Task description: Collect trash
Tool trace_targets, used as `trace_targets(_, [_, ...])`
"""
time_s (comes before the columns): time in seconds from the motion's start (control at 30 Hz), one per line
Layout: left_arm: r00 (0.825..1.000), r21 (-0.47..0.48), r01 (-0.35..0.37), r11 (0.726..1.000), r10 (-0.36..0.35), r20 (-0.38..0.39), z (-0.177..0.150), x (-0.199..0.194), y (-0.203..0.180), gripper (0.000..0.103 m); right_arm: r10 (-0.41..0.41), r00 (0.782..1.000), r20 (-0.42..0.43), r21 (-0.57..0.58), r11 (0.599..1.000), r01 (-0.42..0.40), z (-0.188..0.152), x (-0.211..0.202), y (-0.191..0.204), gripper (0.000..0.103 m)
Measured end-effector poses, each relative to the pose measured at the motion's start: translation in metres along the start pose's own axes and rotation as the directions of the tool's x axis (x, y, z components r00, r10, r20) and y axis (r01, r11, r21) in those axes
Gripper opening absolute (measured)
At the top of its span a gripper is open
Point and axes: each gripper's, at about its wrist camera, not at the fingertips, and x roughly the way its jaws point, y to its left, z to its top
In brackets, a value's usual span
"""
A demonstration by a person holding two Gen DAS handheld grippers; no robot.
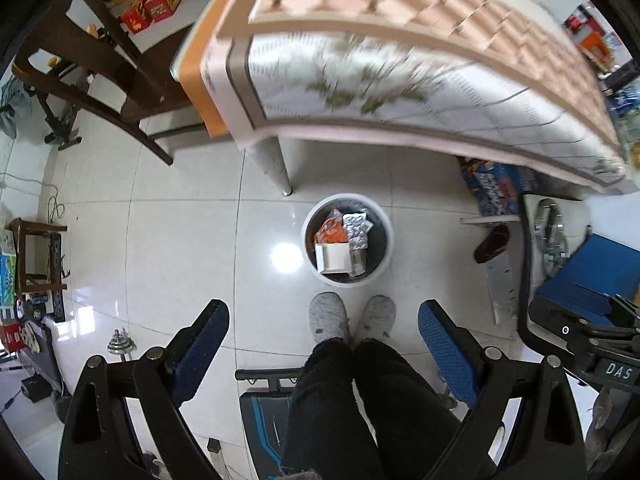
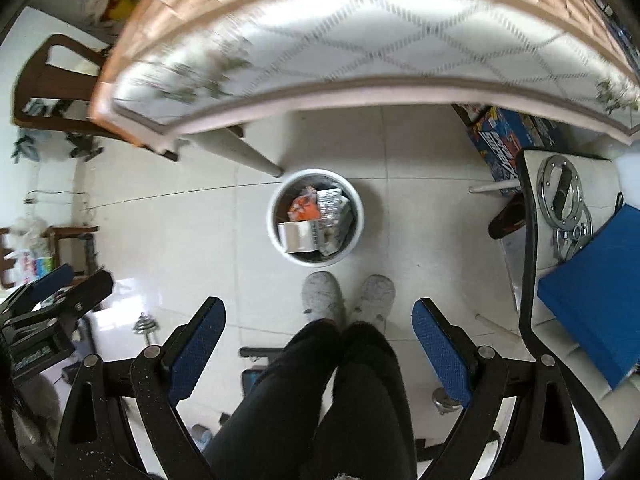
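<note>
Two empty, wide-open grippers' jaws above round white bin [image 1: 347, 240] of crumpled foil.

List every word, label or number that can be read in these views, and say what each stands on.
"DAS": on a small label on the right gripper's black body, seen at the edge of the left wrist view.
Blue printed box under the table: large lettering, too blurred to read.
Red boxes on the far floor: print too small.
Nothing else is legible.
</note>
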Motion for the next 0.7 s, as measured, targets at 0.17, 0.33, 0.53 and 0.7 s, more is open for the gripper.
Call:
trace_targets(0.17, [0.997,0.007,0.065,0.998,-0.065,0.039,-0.001,-0.062,-0.003,0.097,0.062,0.998,0.018,-0.029,0.998,-0.061,-0.007,-0.070,0.007,0.096])
trace_targets(0.33, [0.990,0.012,0.125,0.992,-0.125,0.072,-0.003,-0.106,-0.005,0.097,0.127,0.991,0.032,-0.053,0.991,-0.125,-0.015,-0.128,0.015,0.096])
trace_targets(0.53, [0.976,0.016,0.189,0.982,-0.189,0.110,-0.004,-0.152,-0.007,0.097,0.180,0.983,0.046,-0.059,0.982,-0.177,-0.028,-0.177,0.015,0.096])
trace_targets(0.7, [0.965,0.016,0.233,0.972,-0.233,0.117,-0.012,-0.177,-0.009,0.097,0.204,0.978,0.054,-0.074,0.977,-0.200,-0.036,-0.204,0.020,0.096])
